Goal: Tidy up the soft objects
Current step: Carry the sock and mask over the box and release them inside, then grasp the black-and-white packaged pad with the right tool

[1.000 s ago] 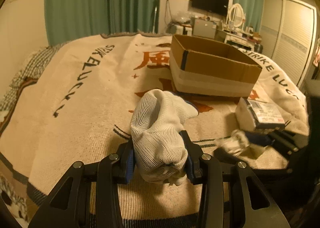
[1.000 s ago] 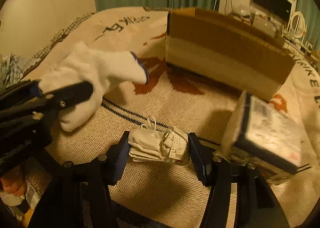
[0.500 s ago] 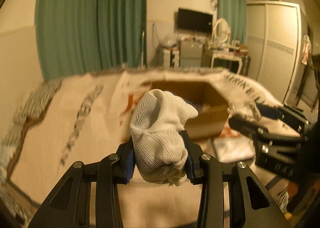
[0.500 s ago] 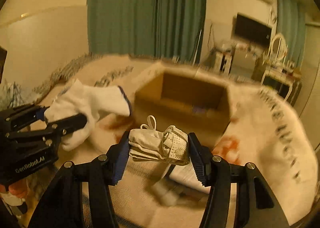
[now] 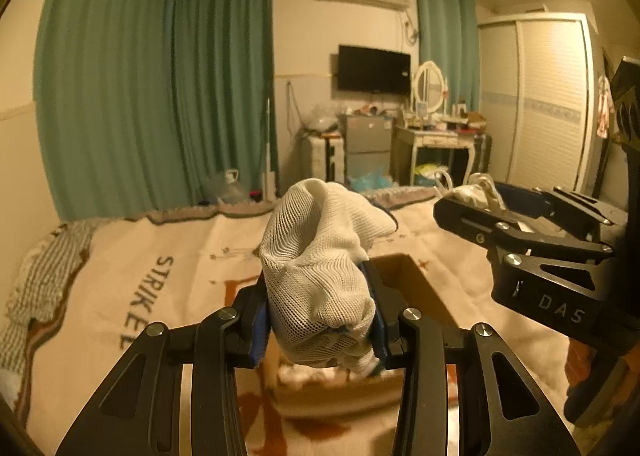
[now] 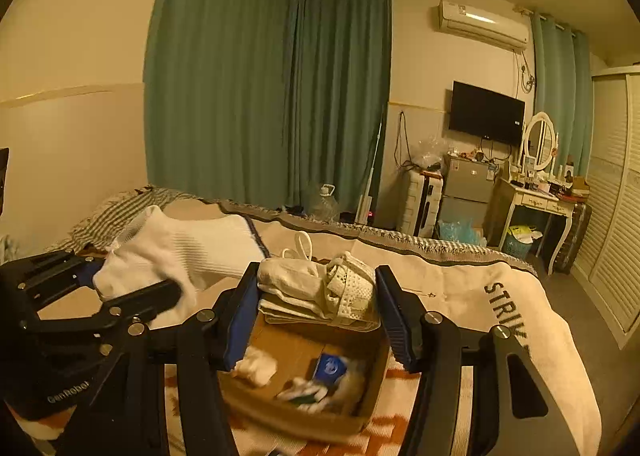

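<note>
A: Over the bed [image 5: 120, 256], left wrist view: left gripper [image 5: 320, 316] had its jaws pinched on a white mesh sock [image 5: 316, 256], the sock bunched and sticking up between the blue pads. Cardboard box [image 5: 416, 288] sat open on the blanket right below and behind it. Right gripper [image 5: 476, 195] showed at the right edge, level with the sock, with something pale in it.

B: And the right wrist view?

A: Right gripper [image 6: 316, 296] jaws were clamped on a folded white face mask [image 6: 316, 288], ear loop poking up on top. It hung above the cardboard box [image 6: 304, 412], which was open; inside were a white wad, a small blue packet [image 6: 330, 366] and some blurry pale bits.

B: Left one visible there?

A: Yes, left gripper [image 6: 136, 280] at the left edge, jaws pressed on the white mesh sock [image 6: 180, 252], held up off the bed [image 6: 460, 280] beside the mask.

B: Background?

A: Green curtains [image 6: 260, 95], wall TV [image 6: 486, 117], dresser with an oval mirror.
</note>
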A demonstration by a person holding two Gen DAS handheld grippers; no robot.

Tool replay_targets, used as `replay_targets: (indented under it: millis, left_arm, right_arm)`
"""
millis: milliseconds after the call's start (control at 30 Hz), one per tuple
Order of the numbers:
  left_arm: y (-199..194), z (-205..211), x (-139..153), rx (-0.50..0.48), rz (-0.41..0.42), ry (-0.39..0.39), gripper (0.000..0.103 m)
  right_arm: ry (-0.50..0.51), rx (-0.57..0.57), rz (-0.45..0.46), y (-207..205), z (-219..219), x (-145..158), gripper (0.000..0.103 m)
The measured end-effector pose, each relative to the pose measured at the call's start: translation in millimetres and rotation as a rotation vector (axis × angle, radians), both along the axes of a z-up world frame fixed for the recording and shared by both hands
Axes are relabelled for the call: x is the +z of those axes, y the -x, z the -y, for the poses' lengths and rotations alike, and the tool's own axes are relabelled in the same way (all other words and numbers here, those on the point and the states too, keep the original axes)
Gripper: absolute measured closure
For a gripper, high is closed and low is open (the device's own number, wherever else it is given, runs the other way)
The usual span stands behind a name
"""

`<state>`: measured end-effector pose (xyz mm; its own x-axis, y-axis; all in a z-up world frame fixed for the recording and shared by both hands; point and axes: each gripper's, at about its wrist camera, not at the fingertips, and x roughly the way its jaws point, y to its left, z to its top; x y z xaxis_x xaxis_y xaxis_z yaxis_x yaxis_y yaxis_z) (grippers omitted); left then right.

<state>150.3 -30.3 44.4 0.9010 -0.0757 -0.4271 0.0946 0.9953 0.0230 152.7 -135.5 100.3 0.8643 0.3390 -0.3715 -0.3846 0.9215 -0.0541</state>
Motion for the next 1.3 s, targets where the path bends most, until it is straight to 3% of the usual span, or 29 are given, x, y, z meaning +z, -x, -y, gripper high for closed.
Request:
replay_targets:
  millis: [400,533,733,833,900,967,1233,1300]
  left_arm:
    - [-95.7,11.8,-73.5,0.016,-0.141,-0.060,0.064]
    - [-101.8,15.0,-85.8,0.019,-0.173,-0.065,0.064]
    - [-98.8,15.6,-83.5,0.037,-0.180,-0.070,0.058]
    - [-92.0,17.1,-70.9,0.046,-0.172,-0.049,0.047]
    - [-84.7,16.5,-59.4,0.063,-0.130,-0.052,0.022]
    - [-70.5,18.0,-42.4,0.097,-0.073,-0.055,0.012]
    - [3.2,18.3,44.2,0.113,0.078,-0.054,0.011]
    - [22.2,15.6,60.6,0.113,0.108,-0.049,0.010]
  right_arm:
    - [0.036,-0.015,-0.195,-133.6,1.2,-76.8,0.048]
    - [0.043,-0.013,-0.250,-153.9,2.2,-106.3,0.048]
    - [0.020,-0.032,-0.279,-157.1,6.6,-118.4,0.044]
    - [0.022,-0.050,-0.270,-151.6,9.8,-111.7,0.030]
    - [0.019,-0.060,-0.252,-141.6,11.3,-99.6,0.025]
    - [0.019,-0.066,-0.230,-129.7,14.4,-85.4,0.021]
    - [0.011,-0.097,-0.094,-53.2,37.2,2.5,0.016]
    - [0.012,-0.103,-0.070,-31.6,43.5,22.9,0.010]
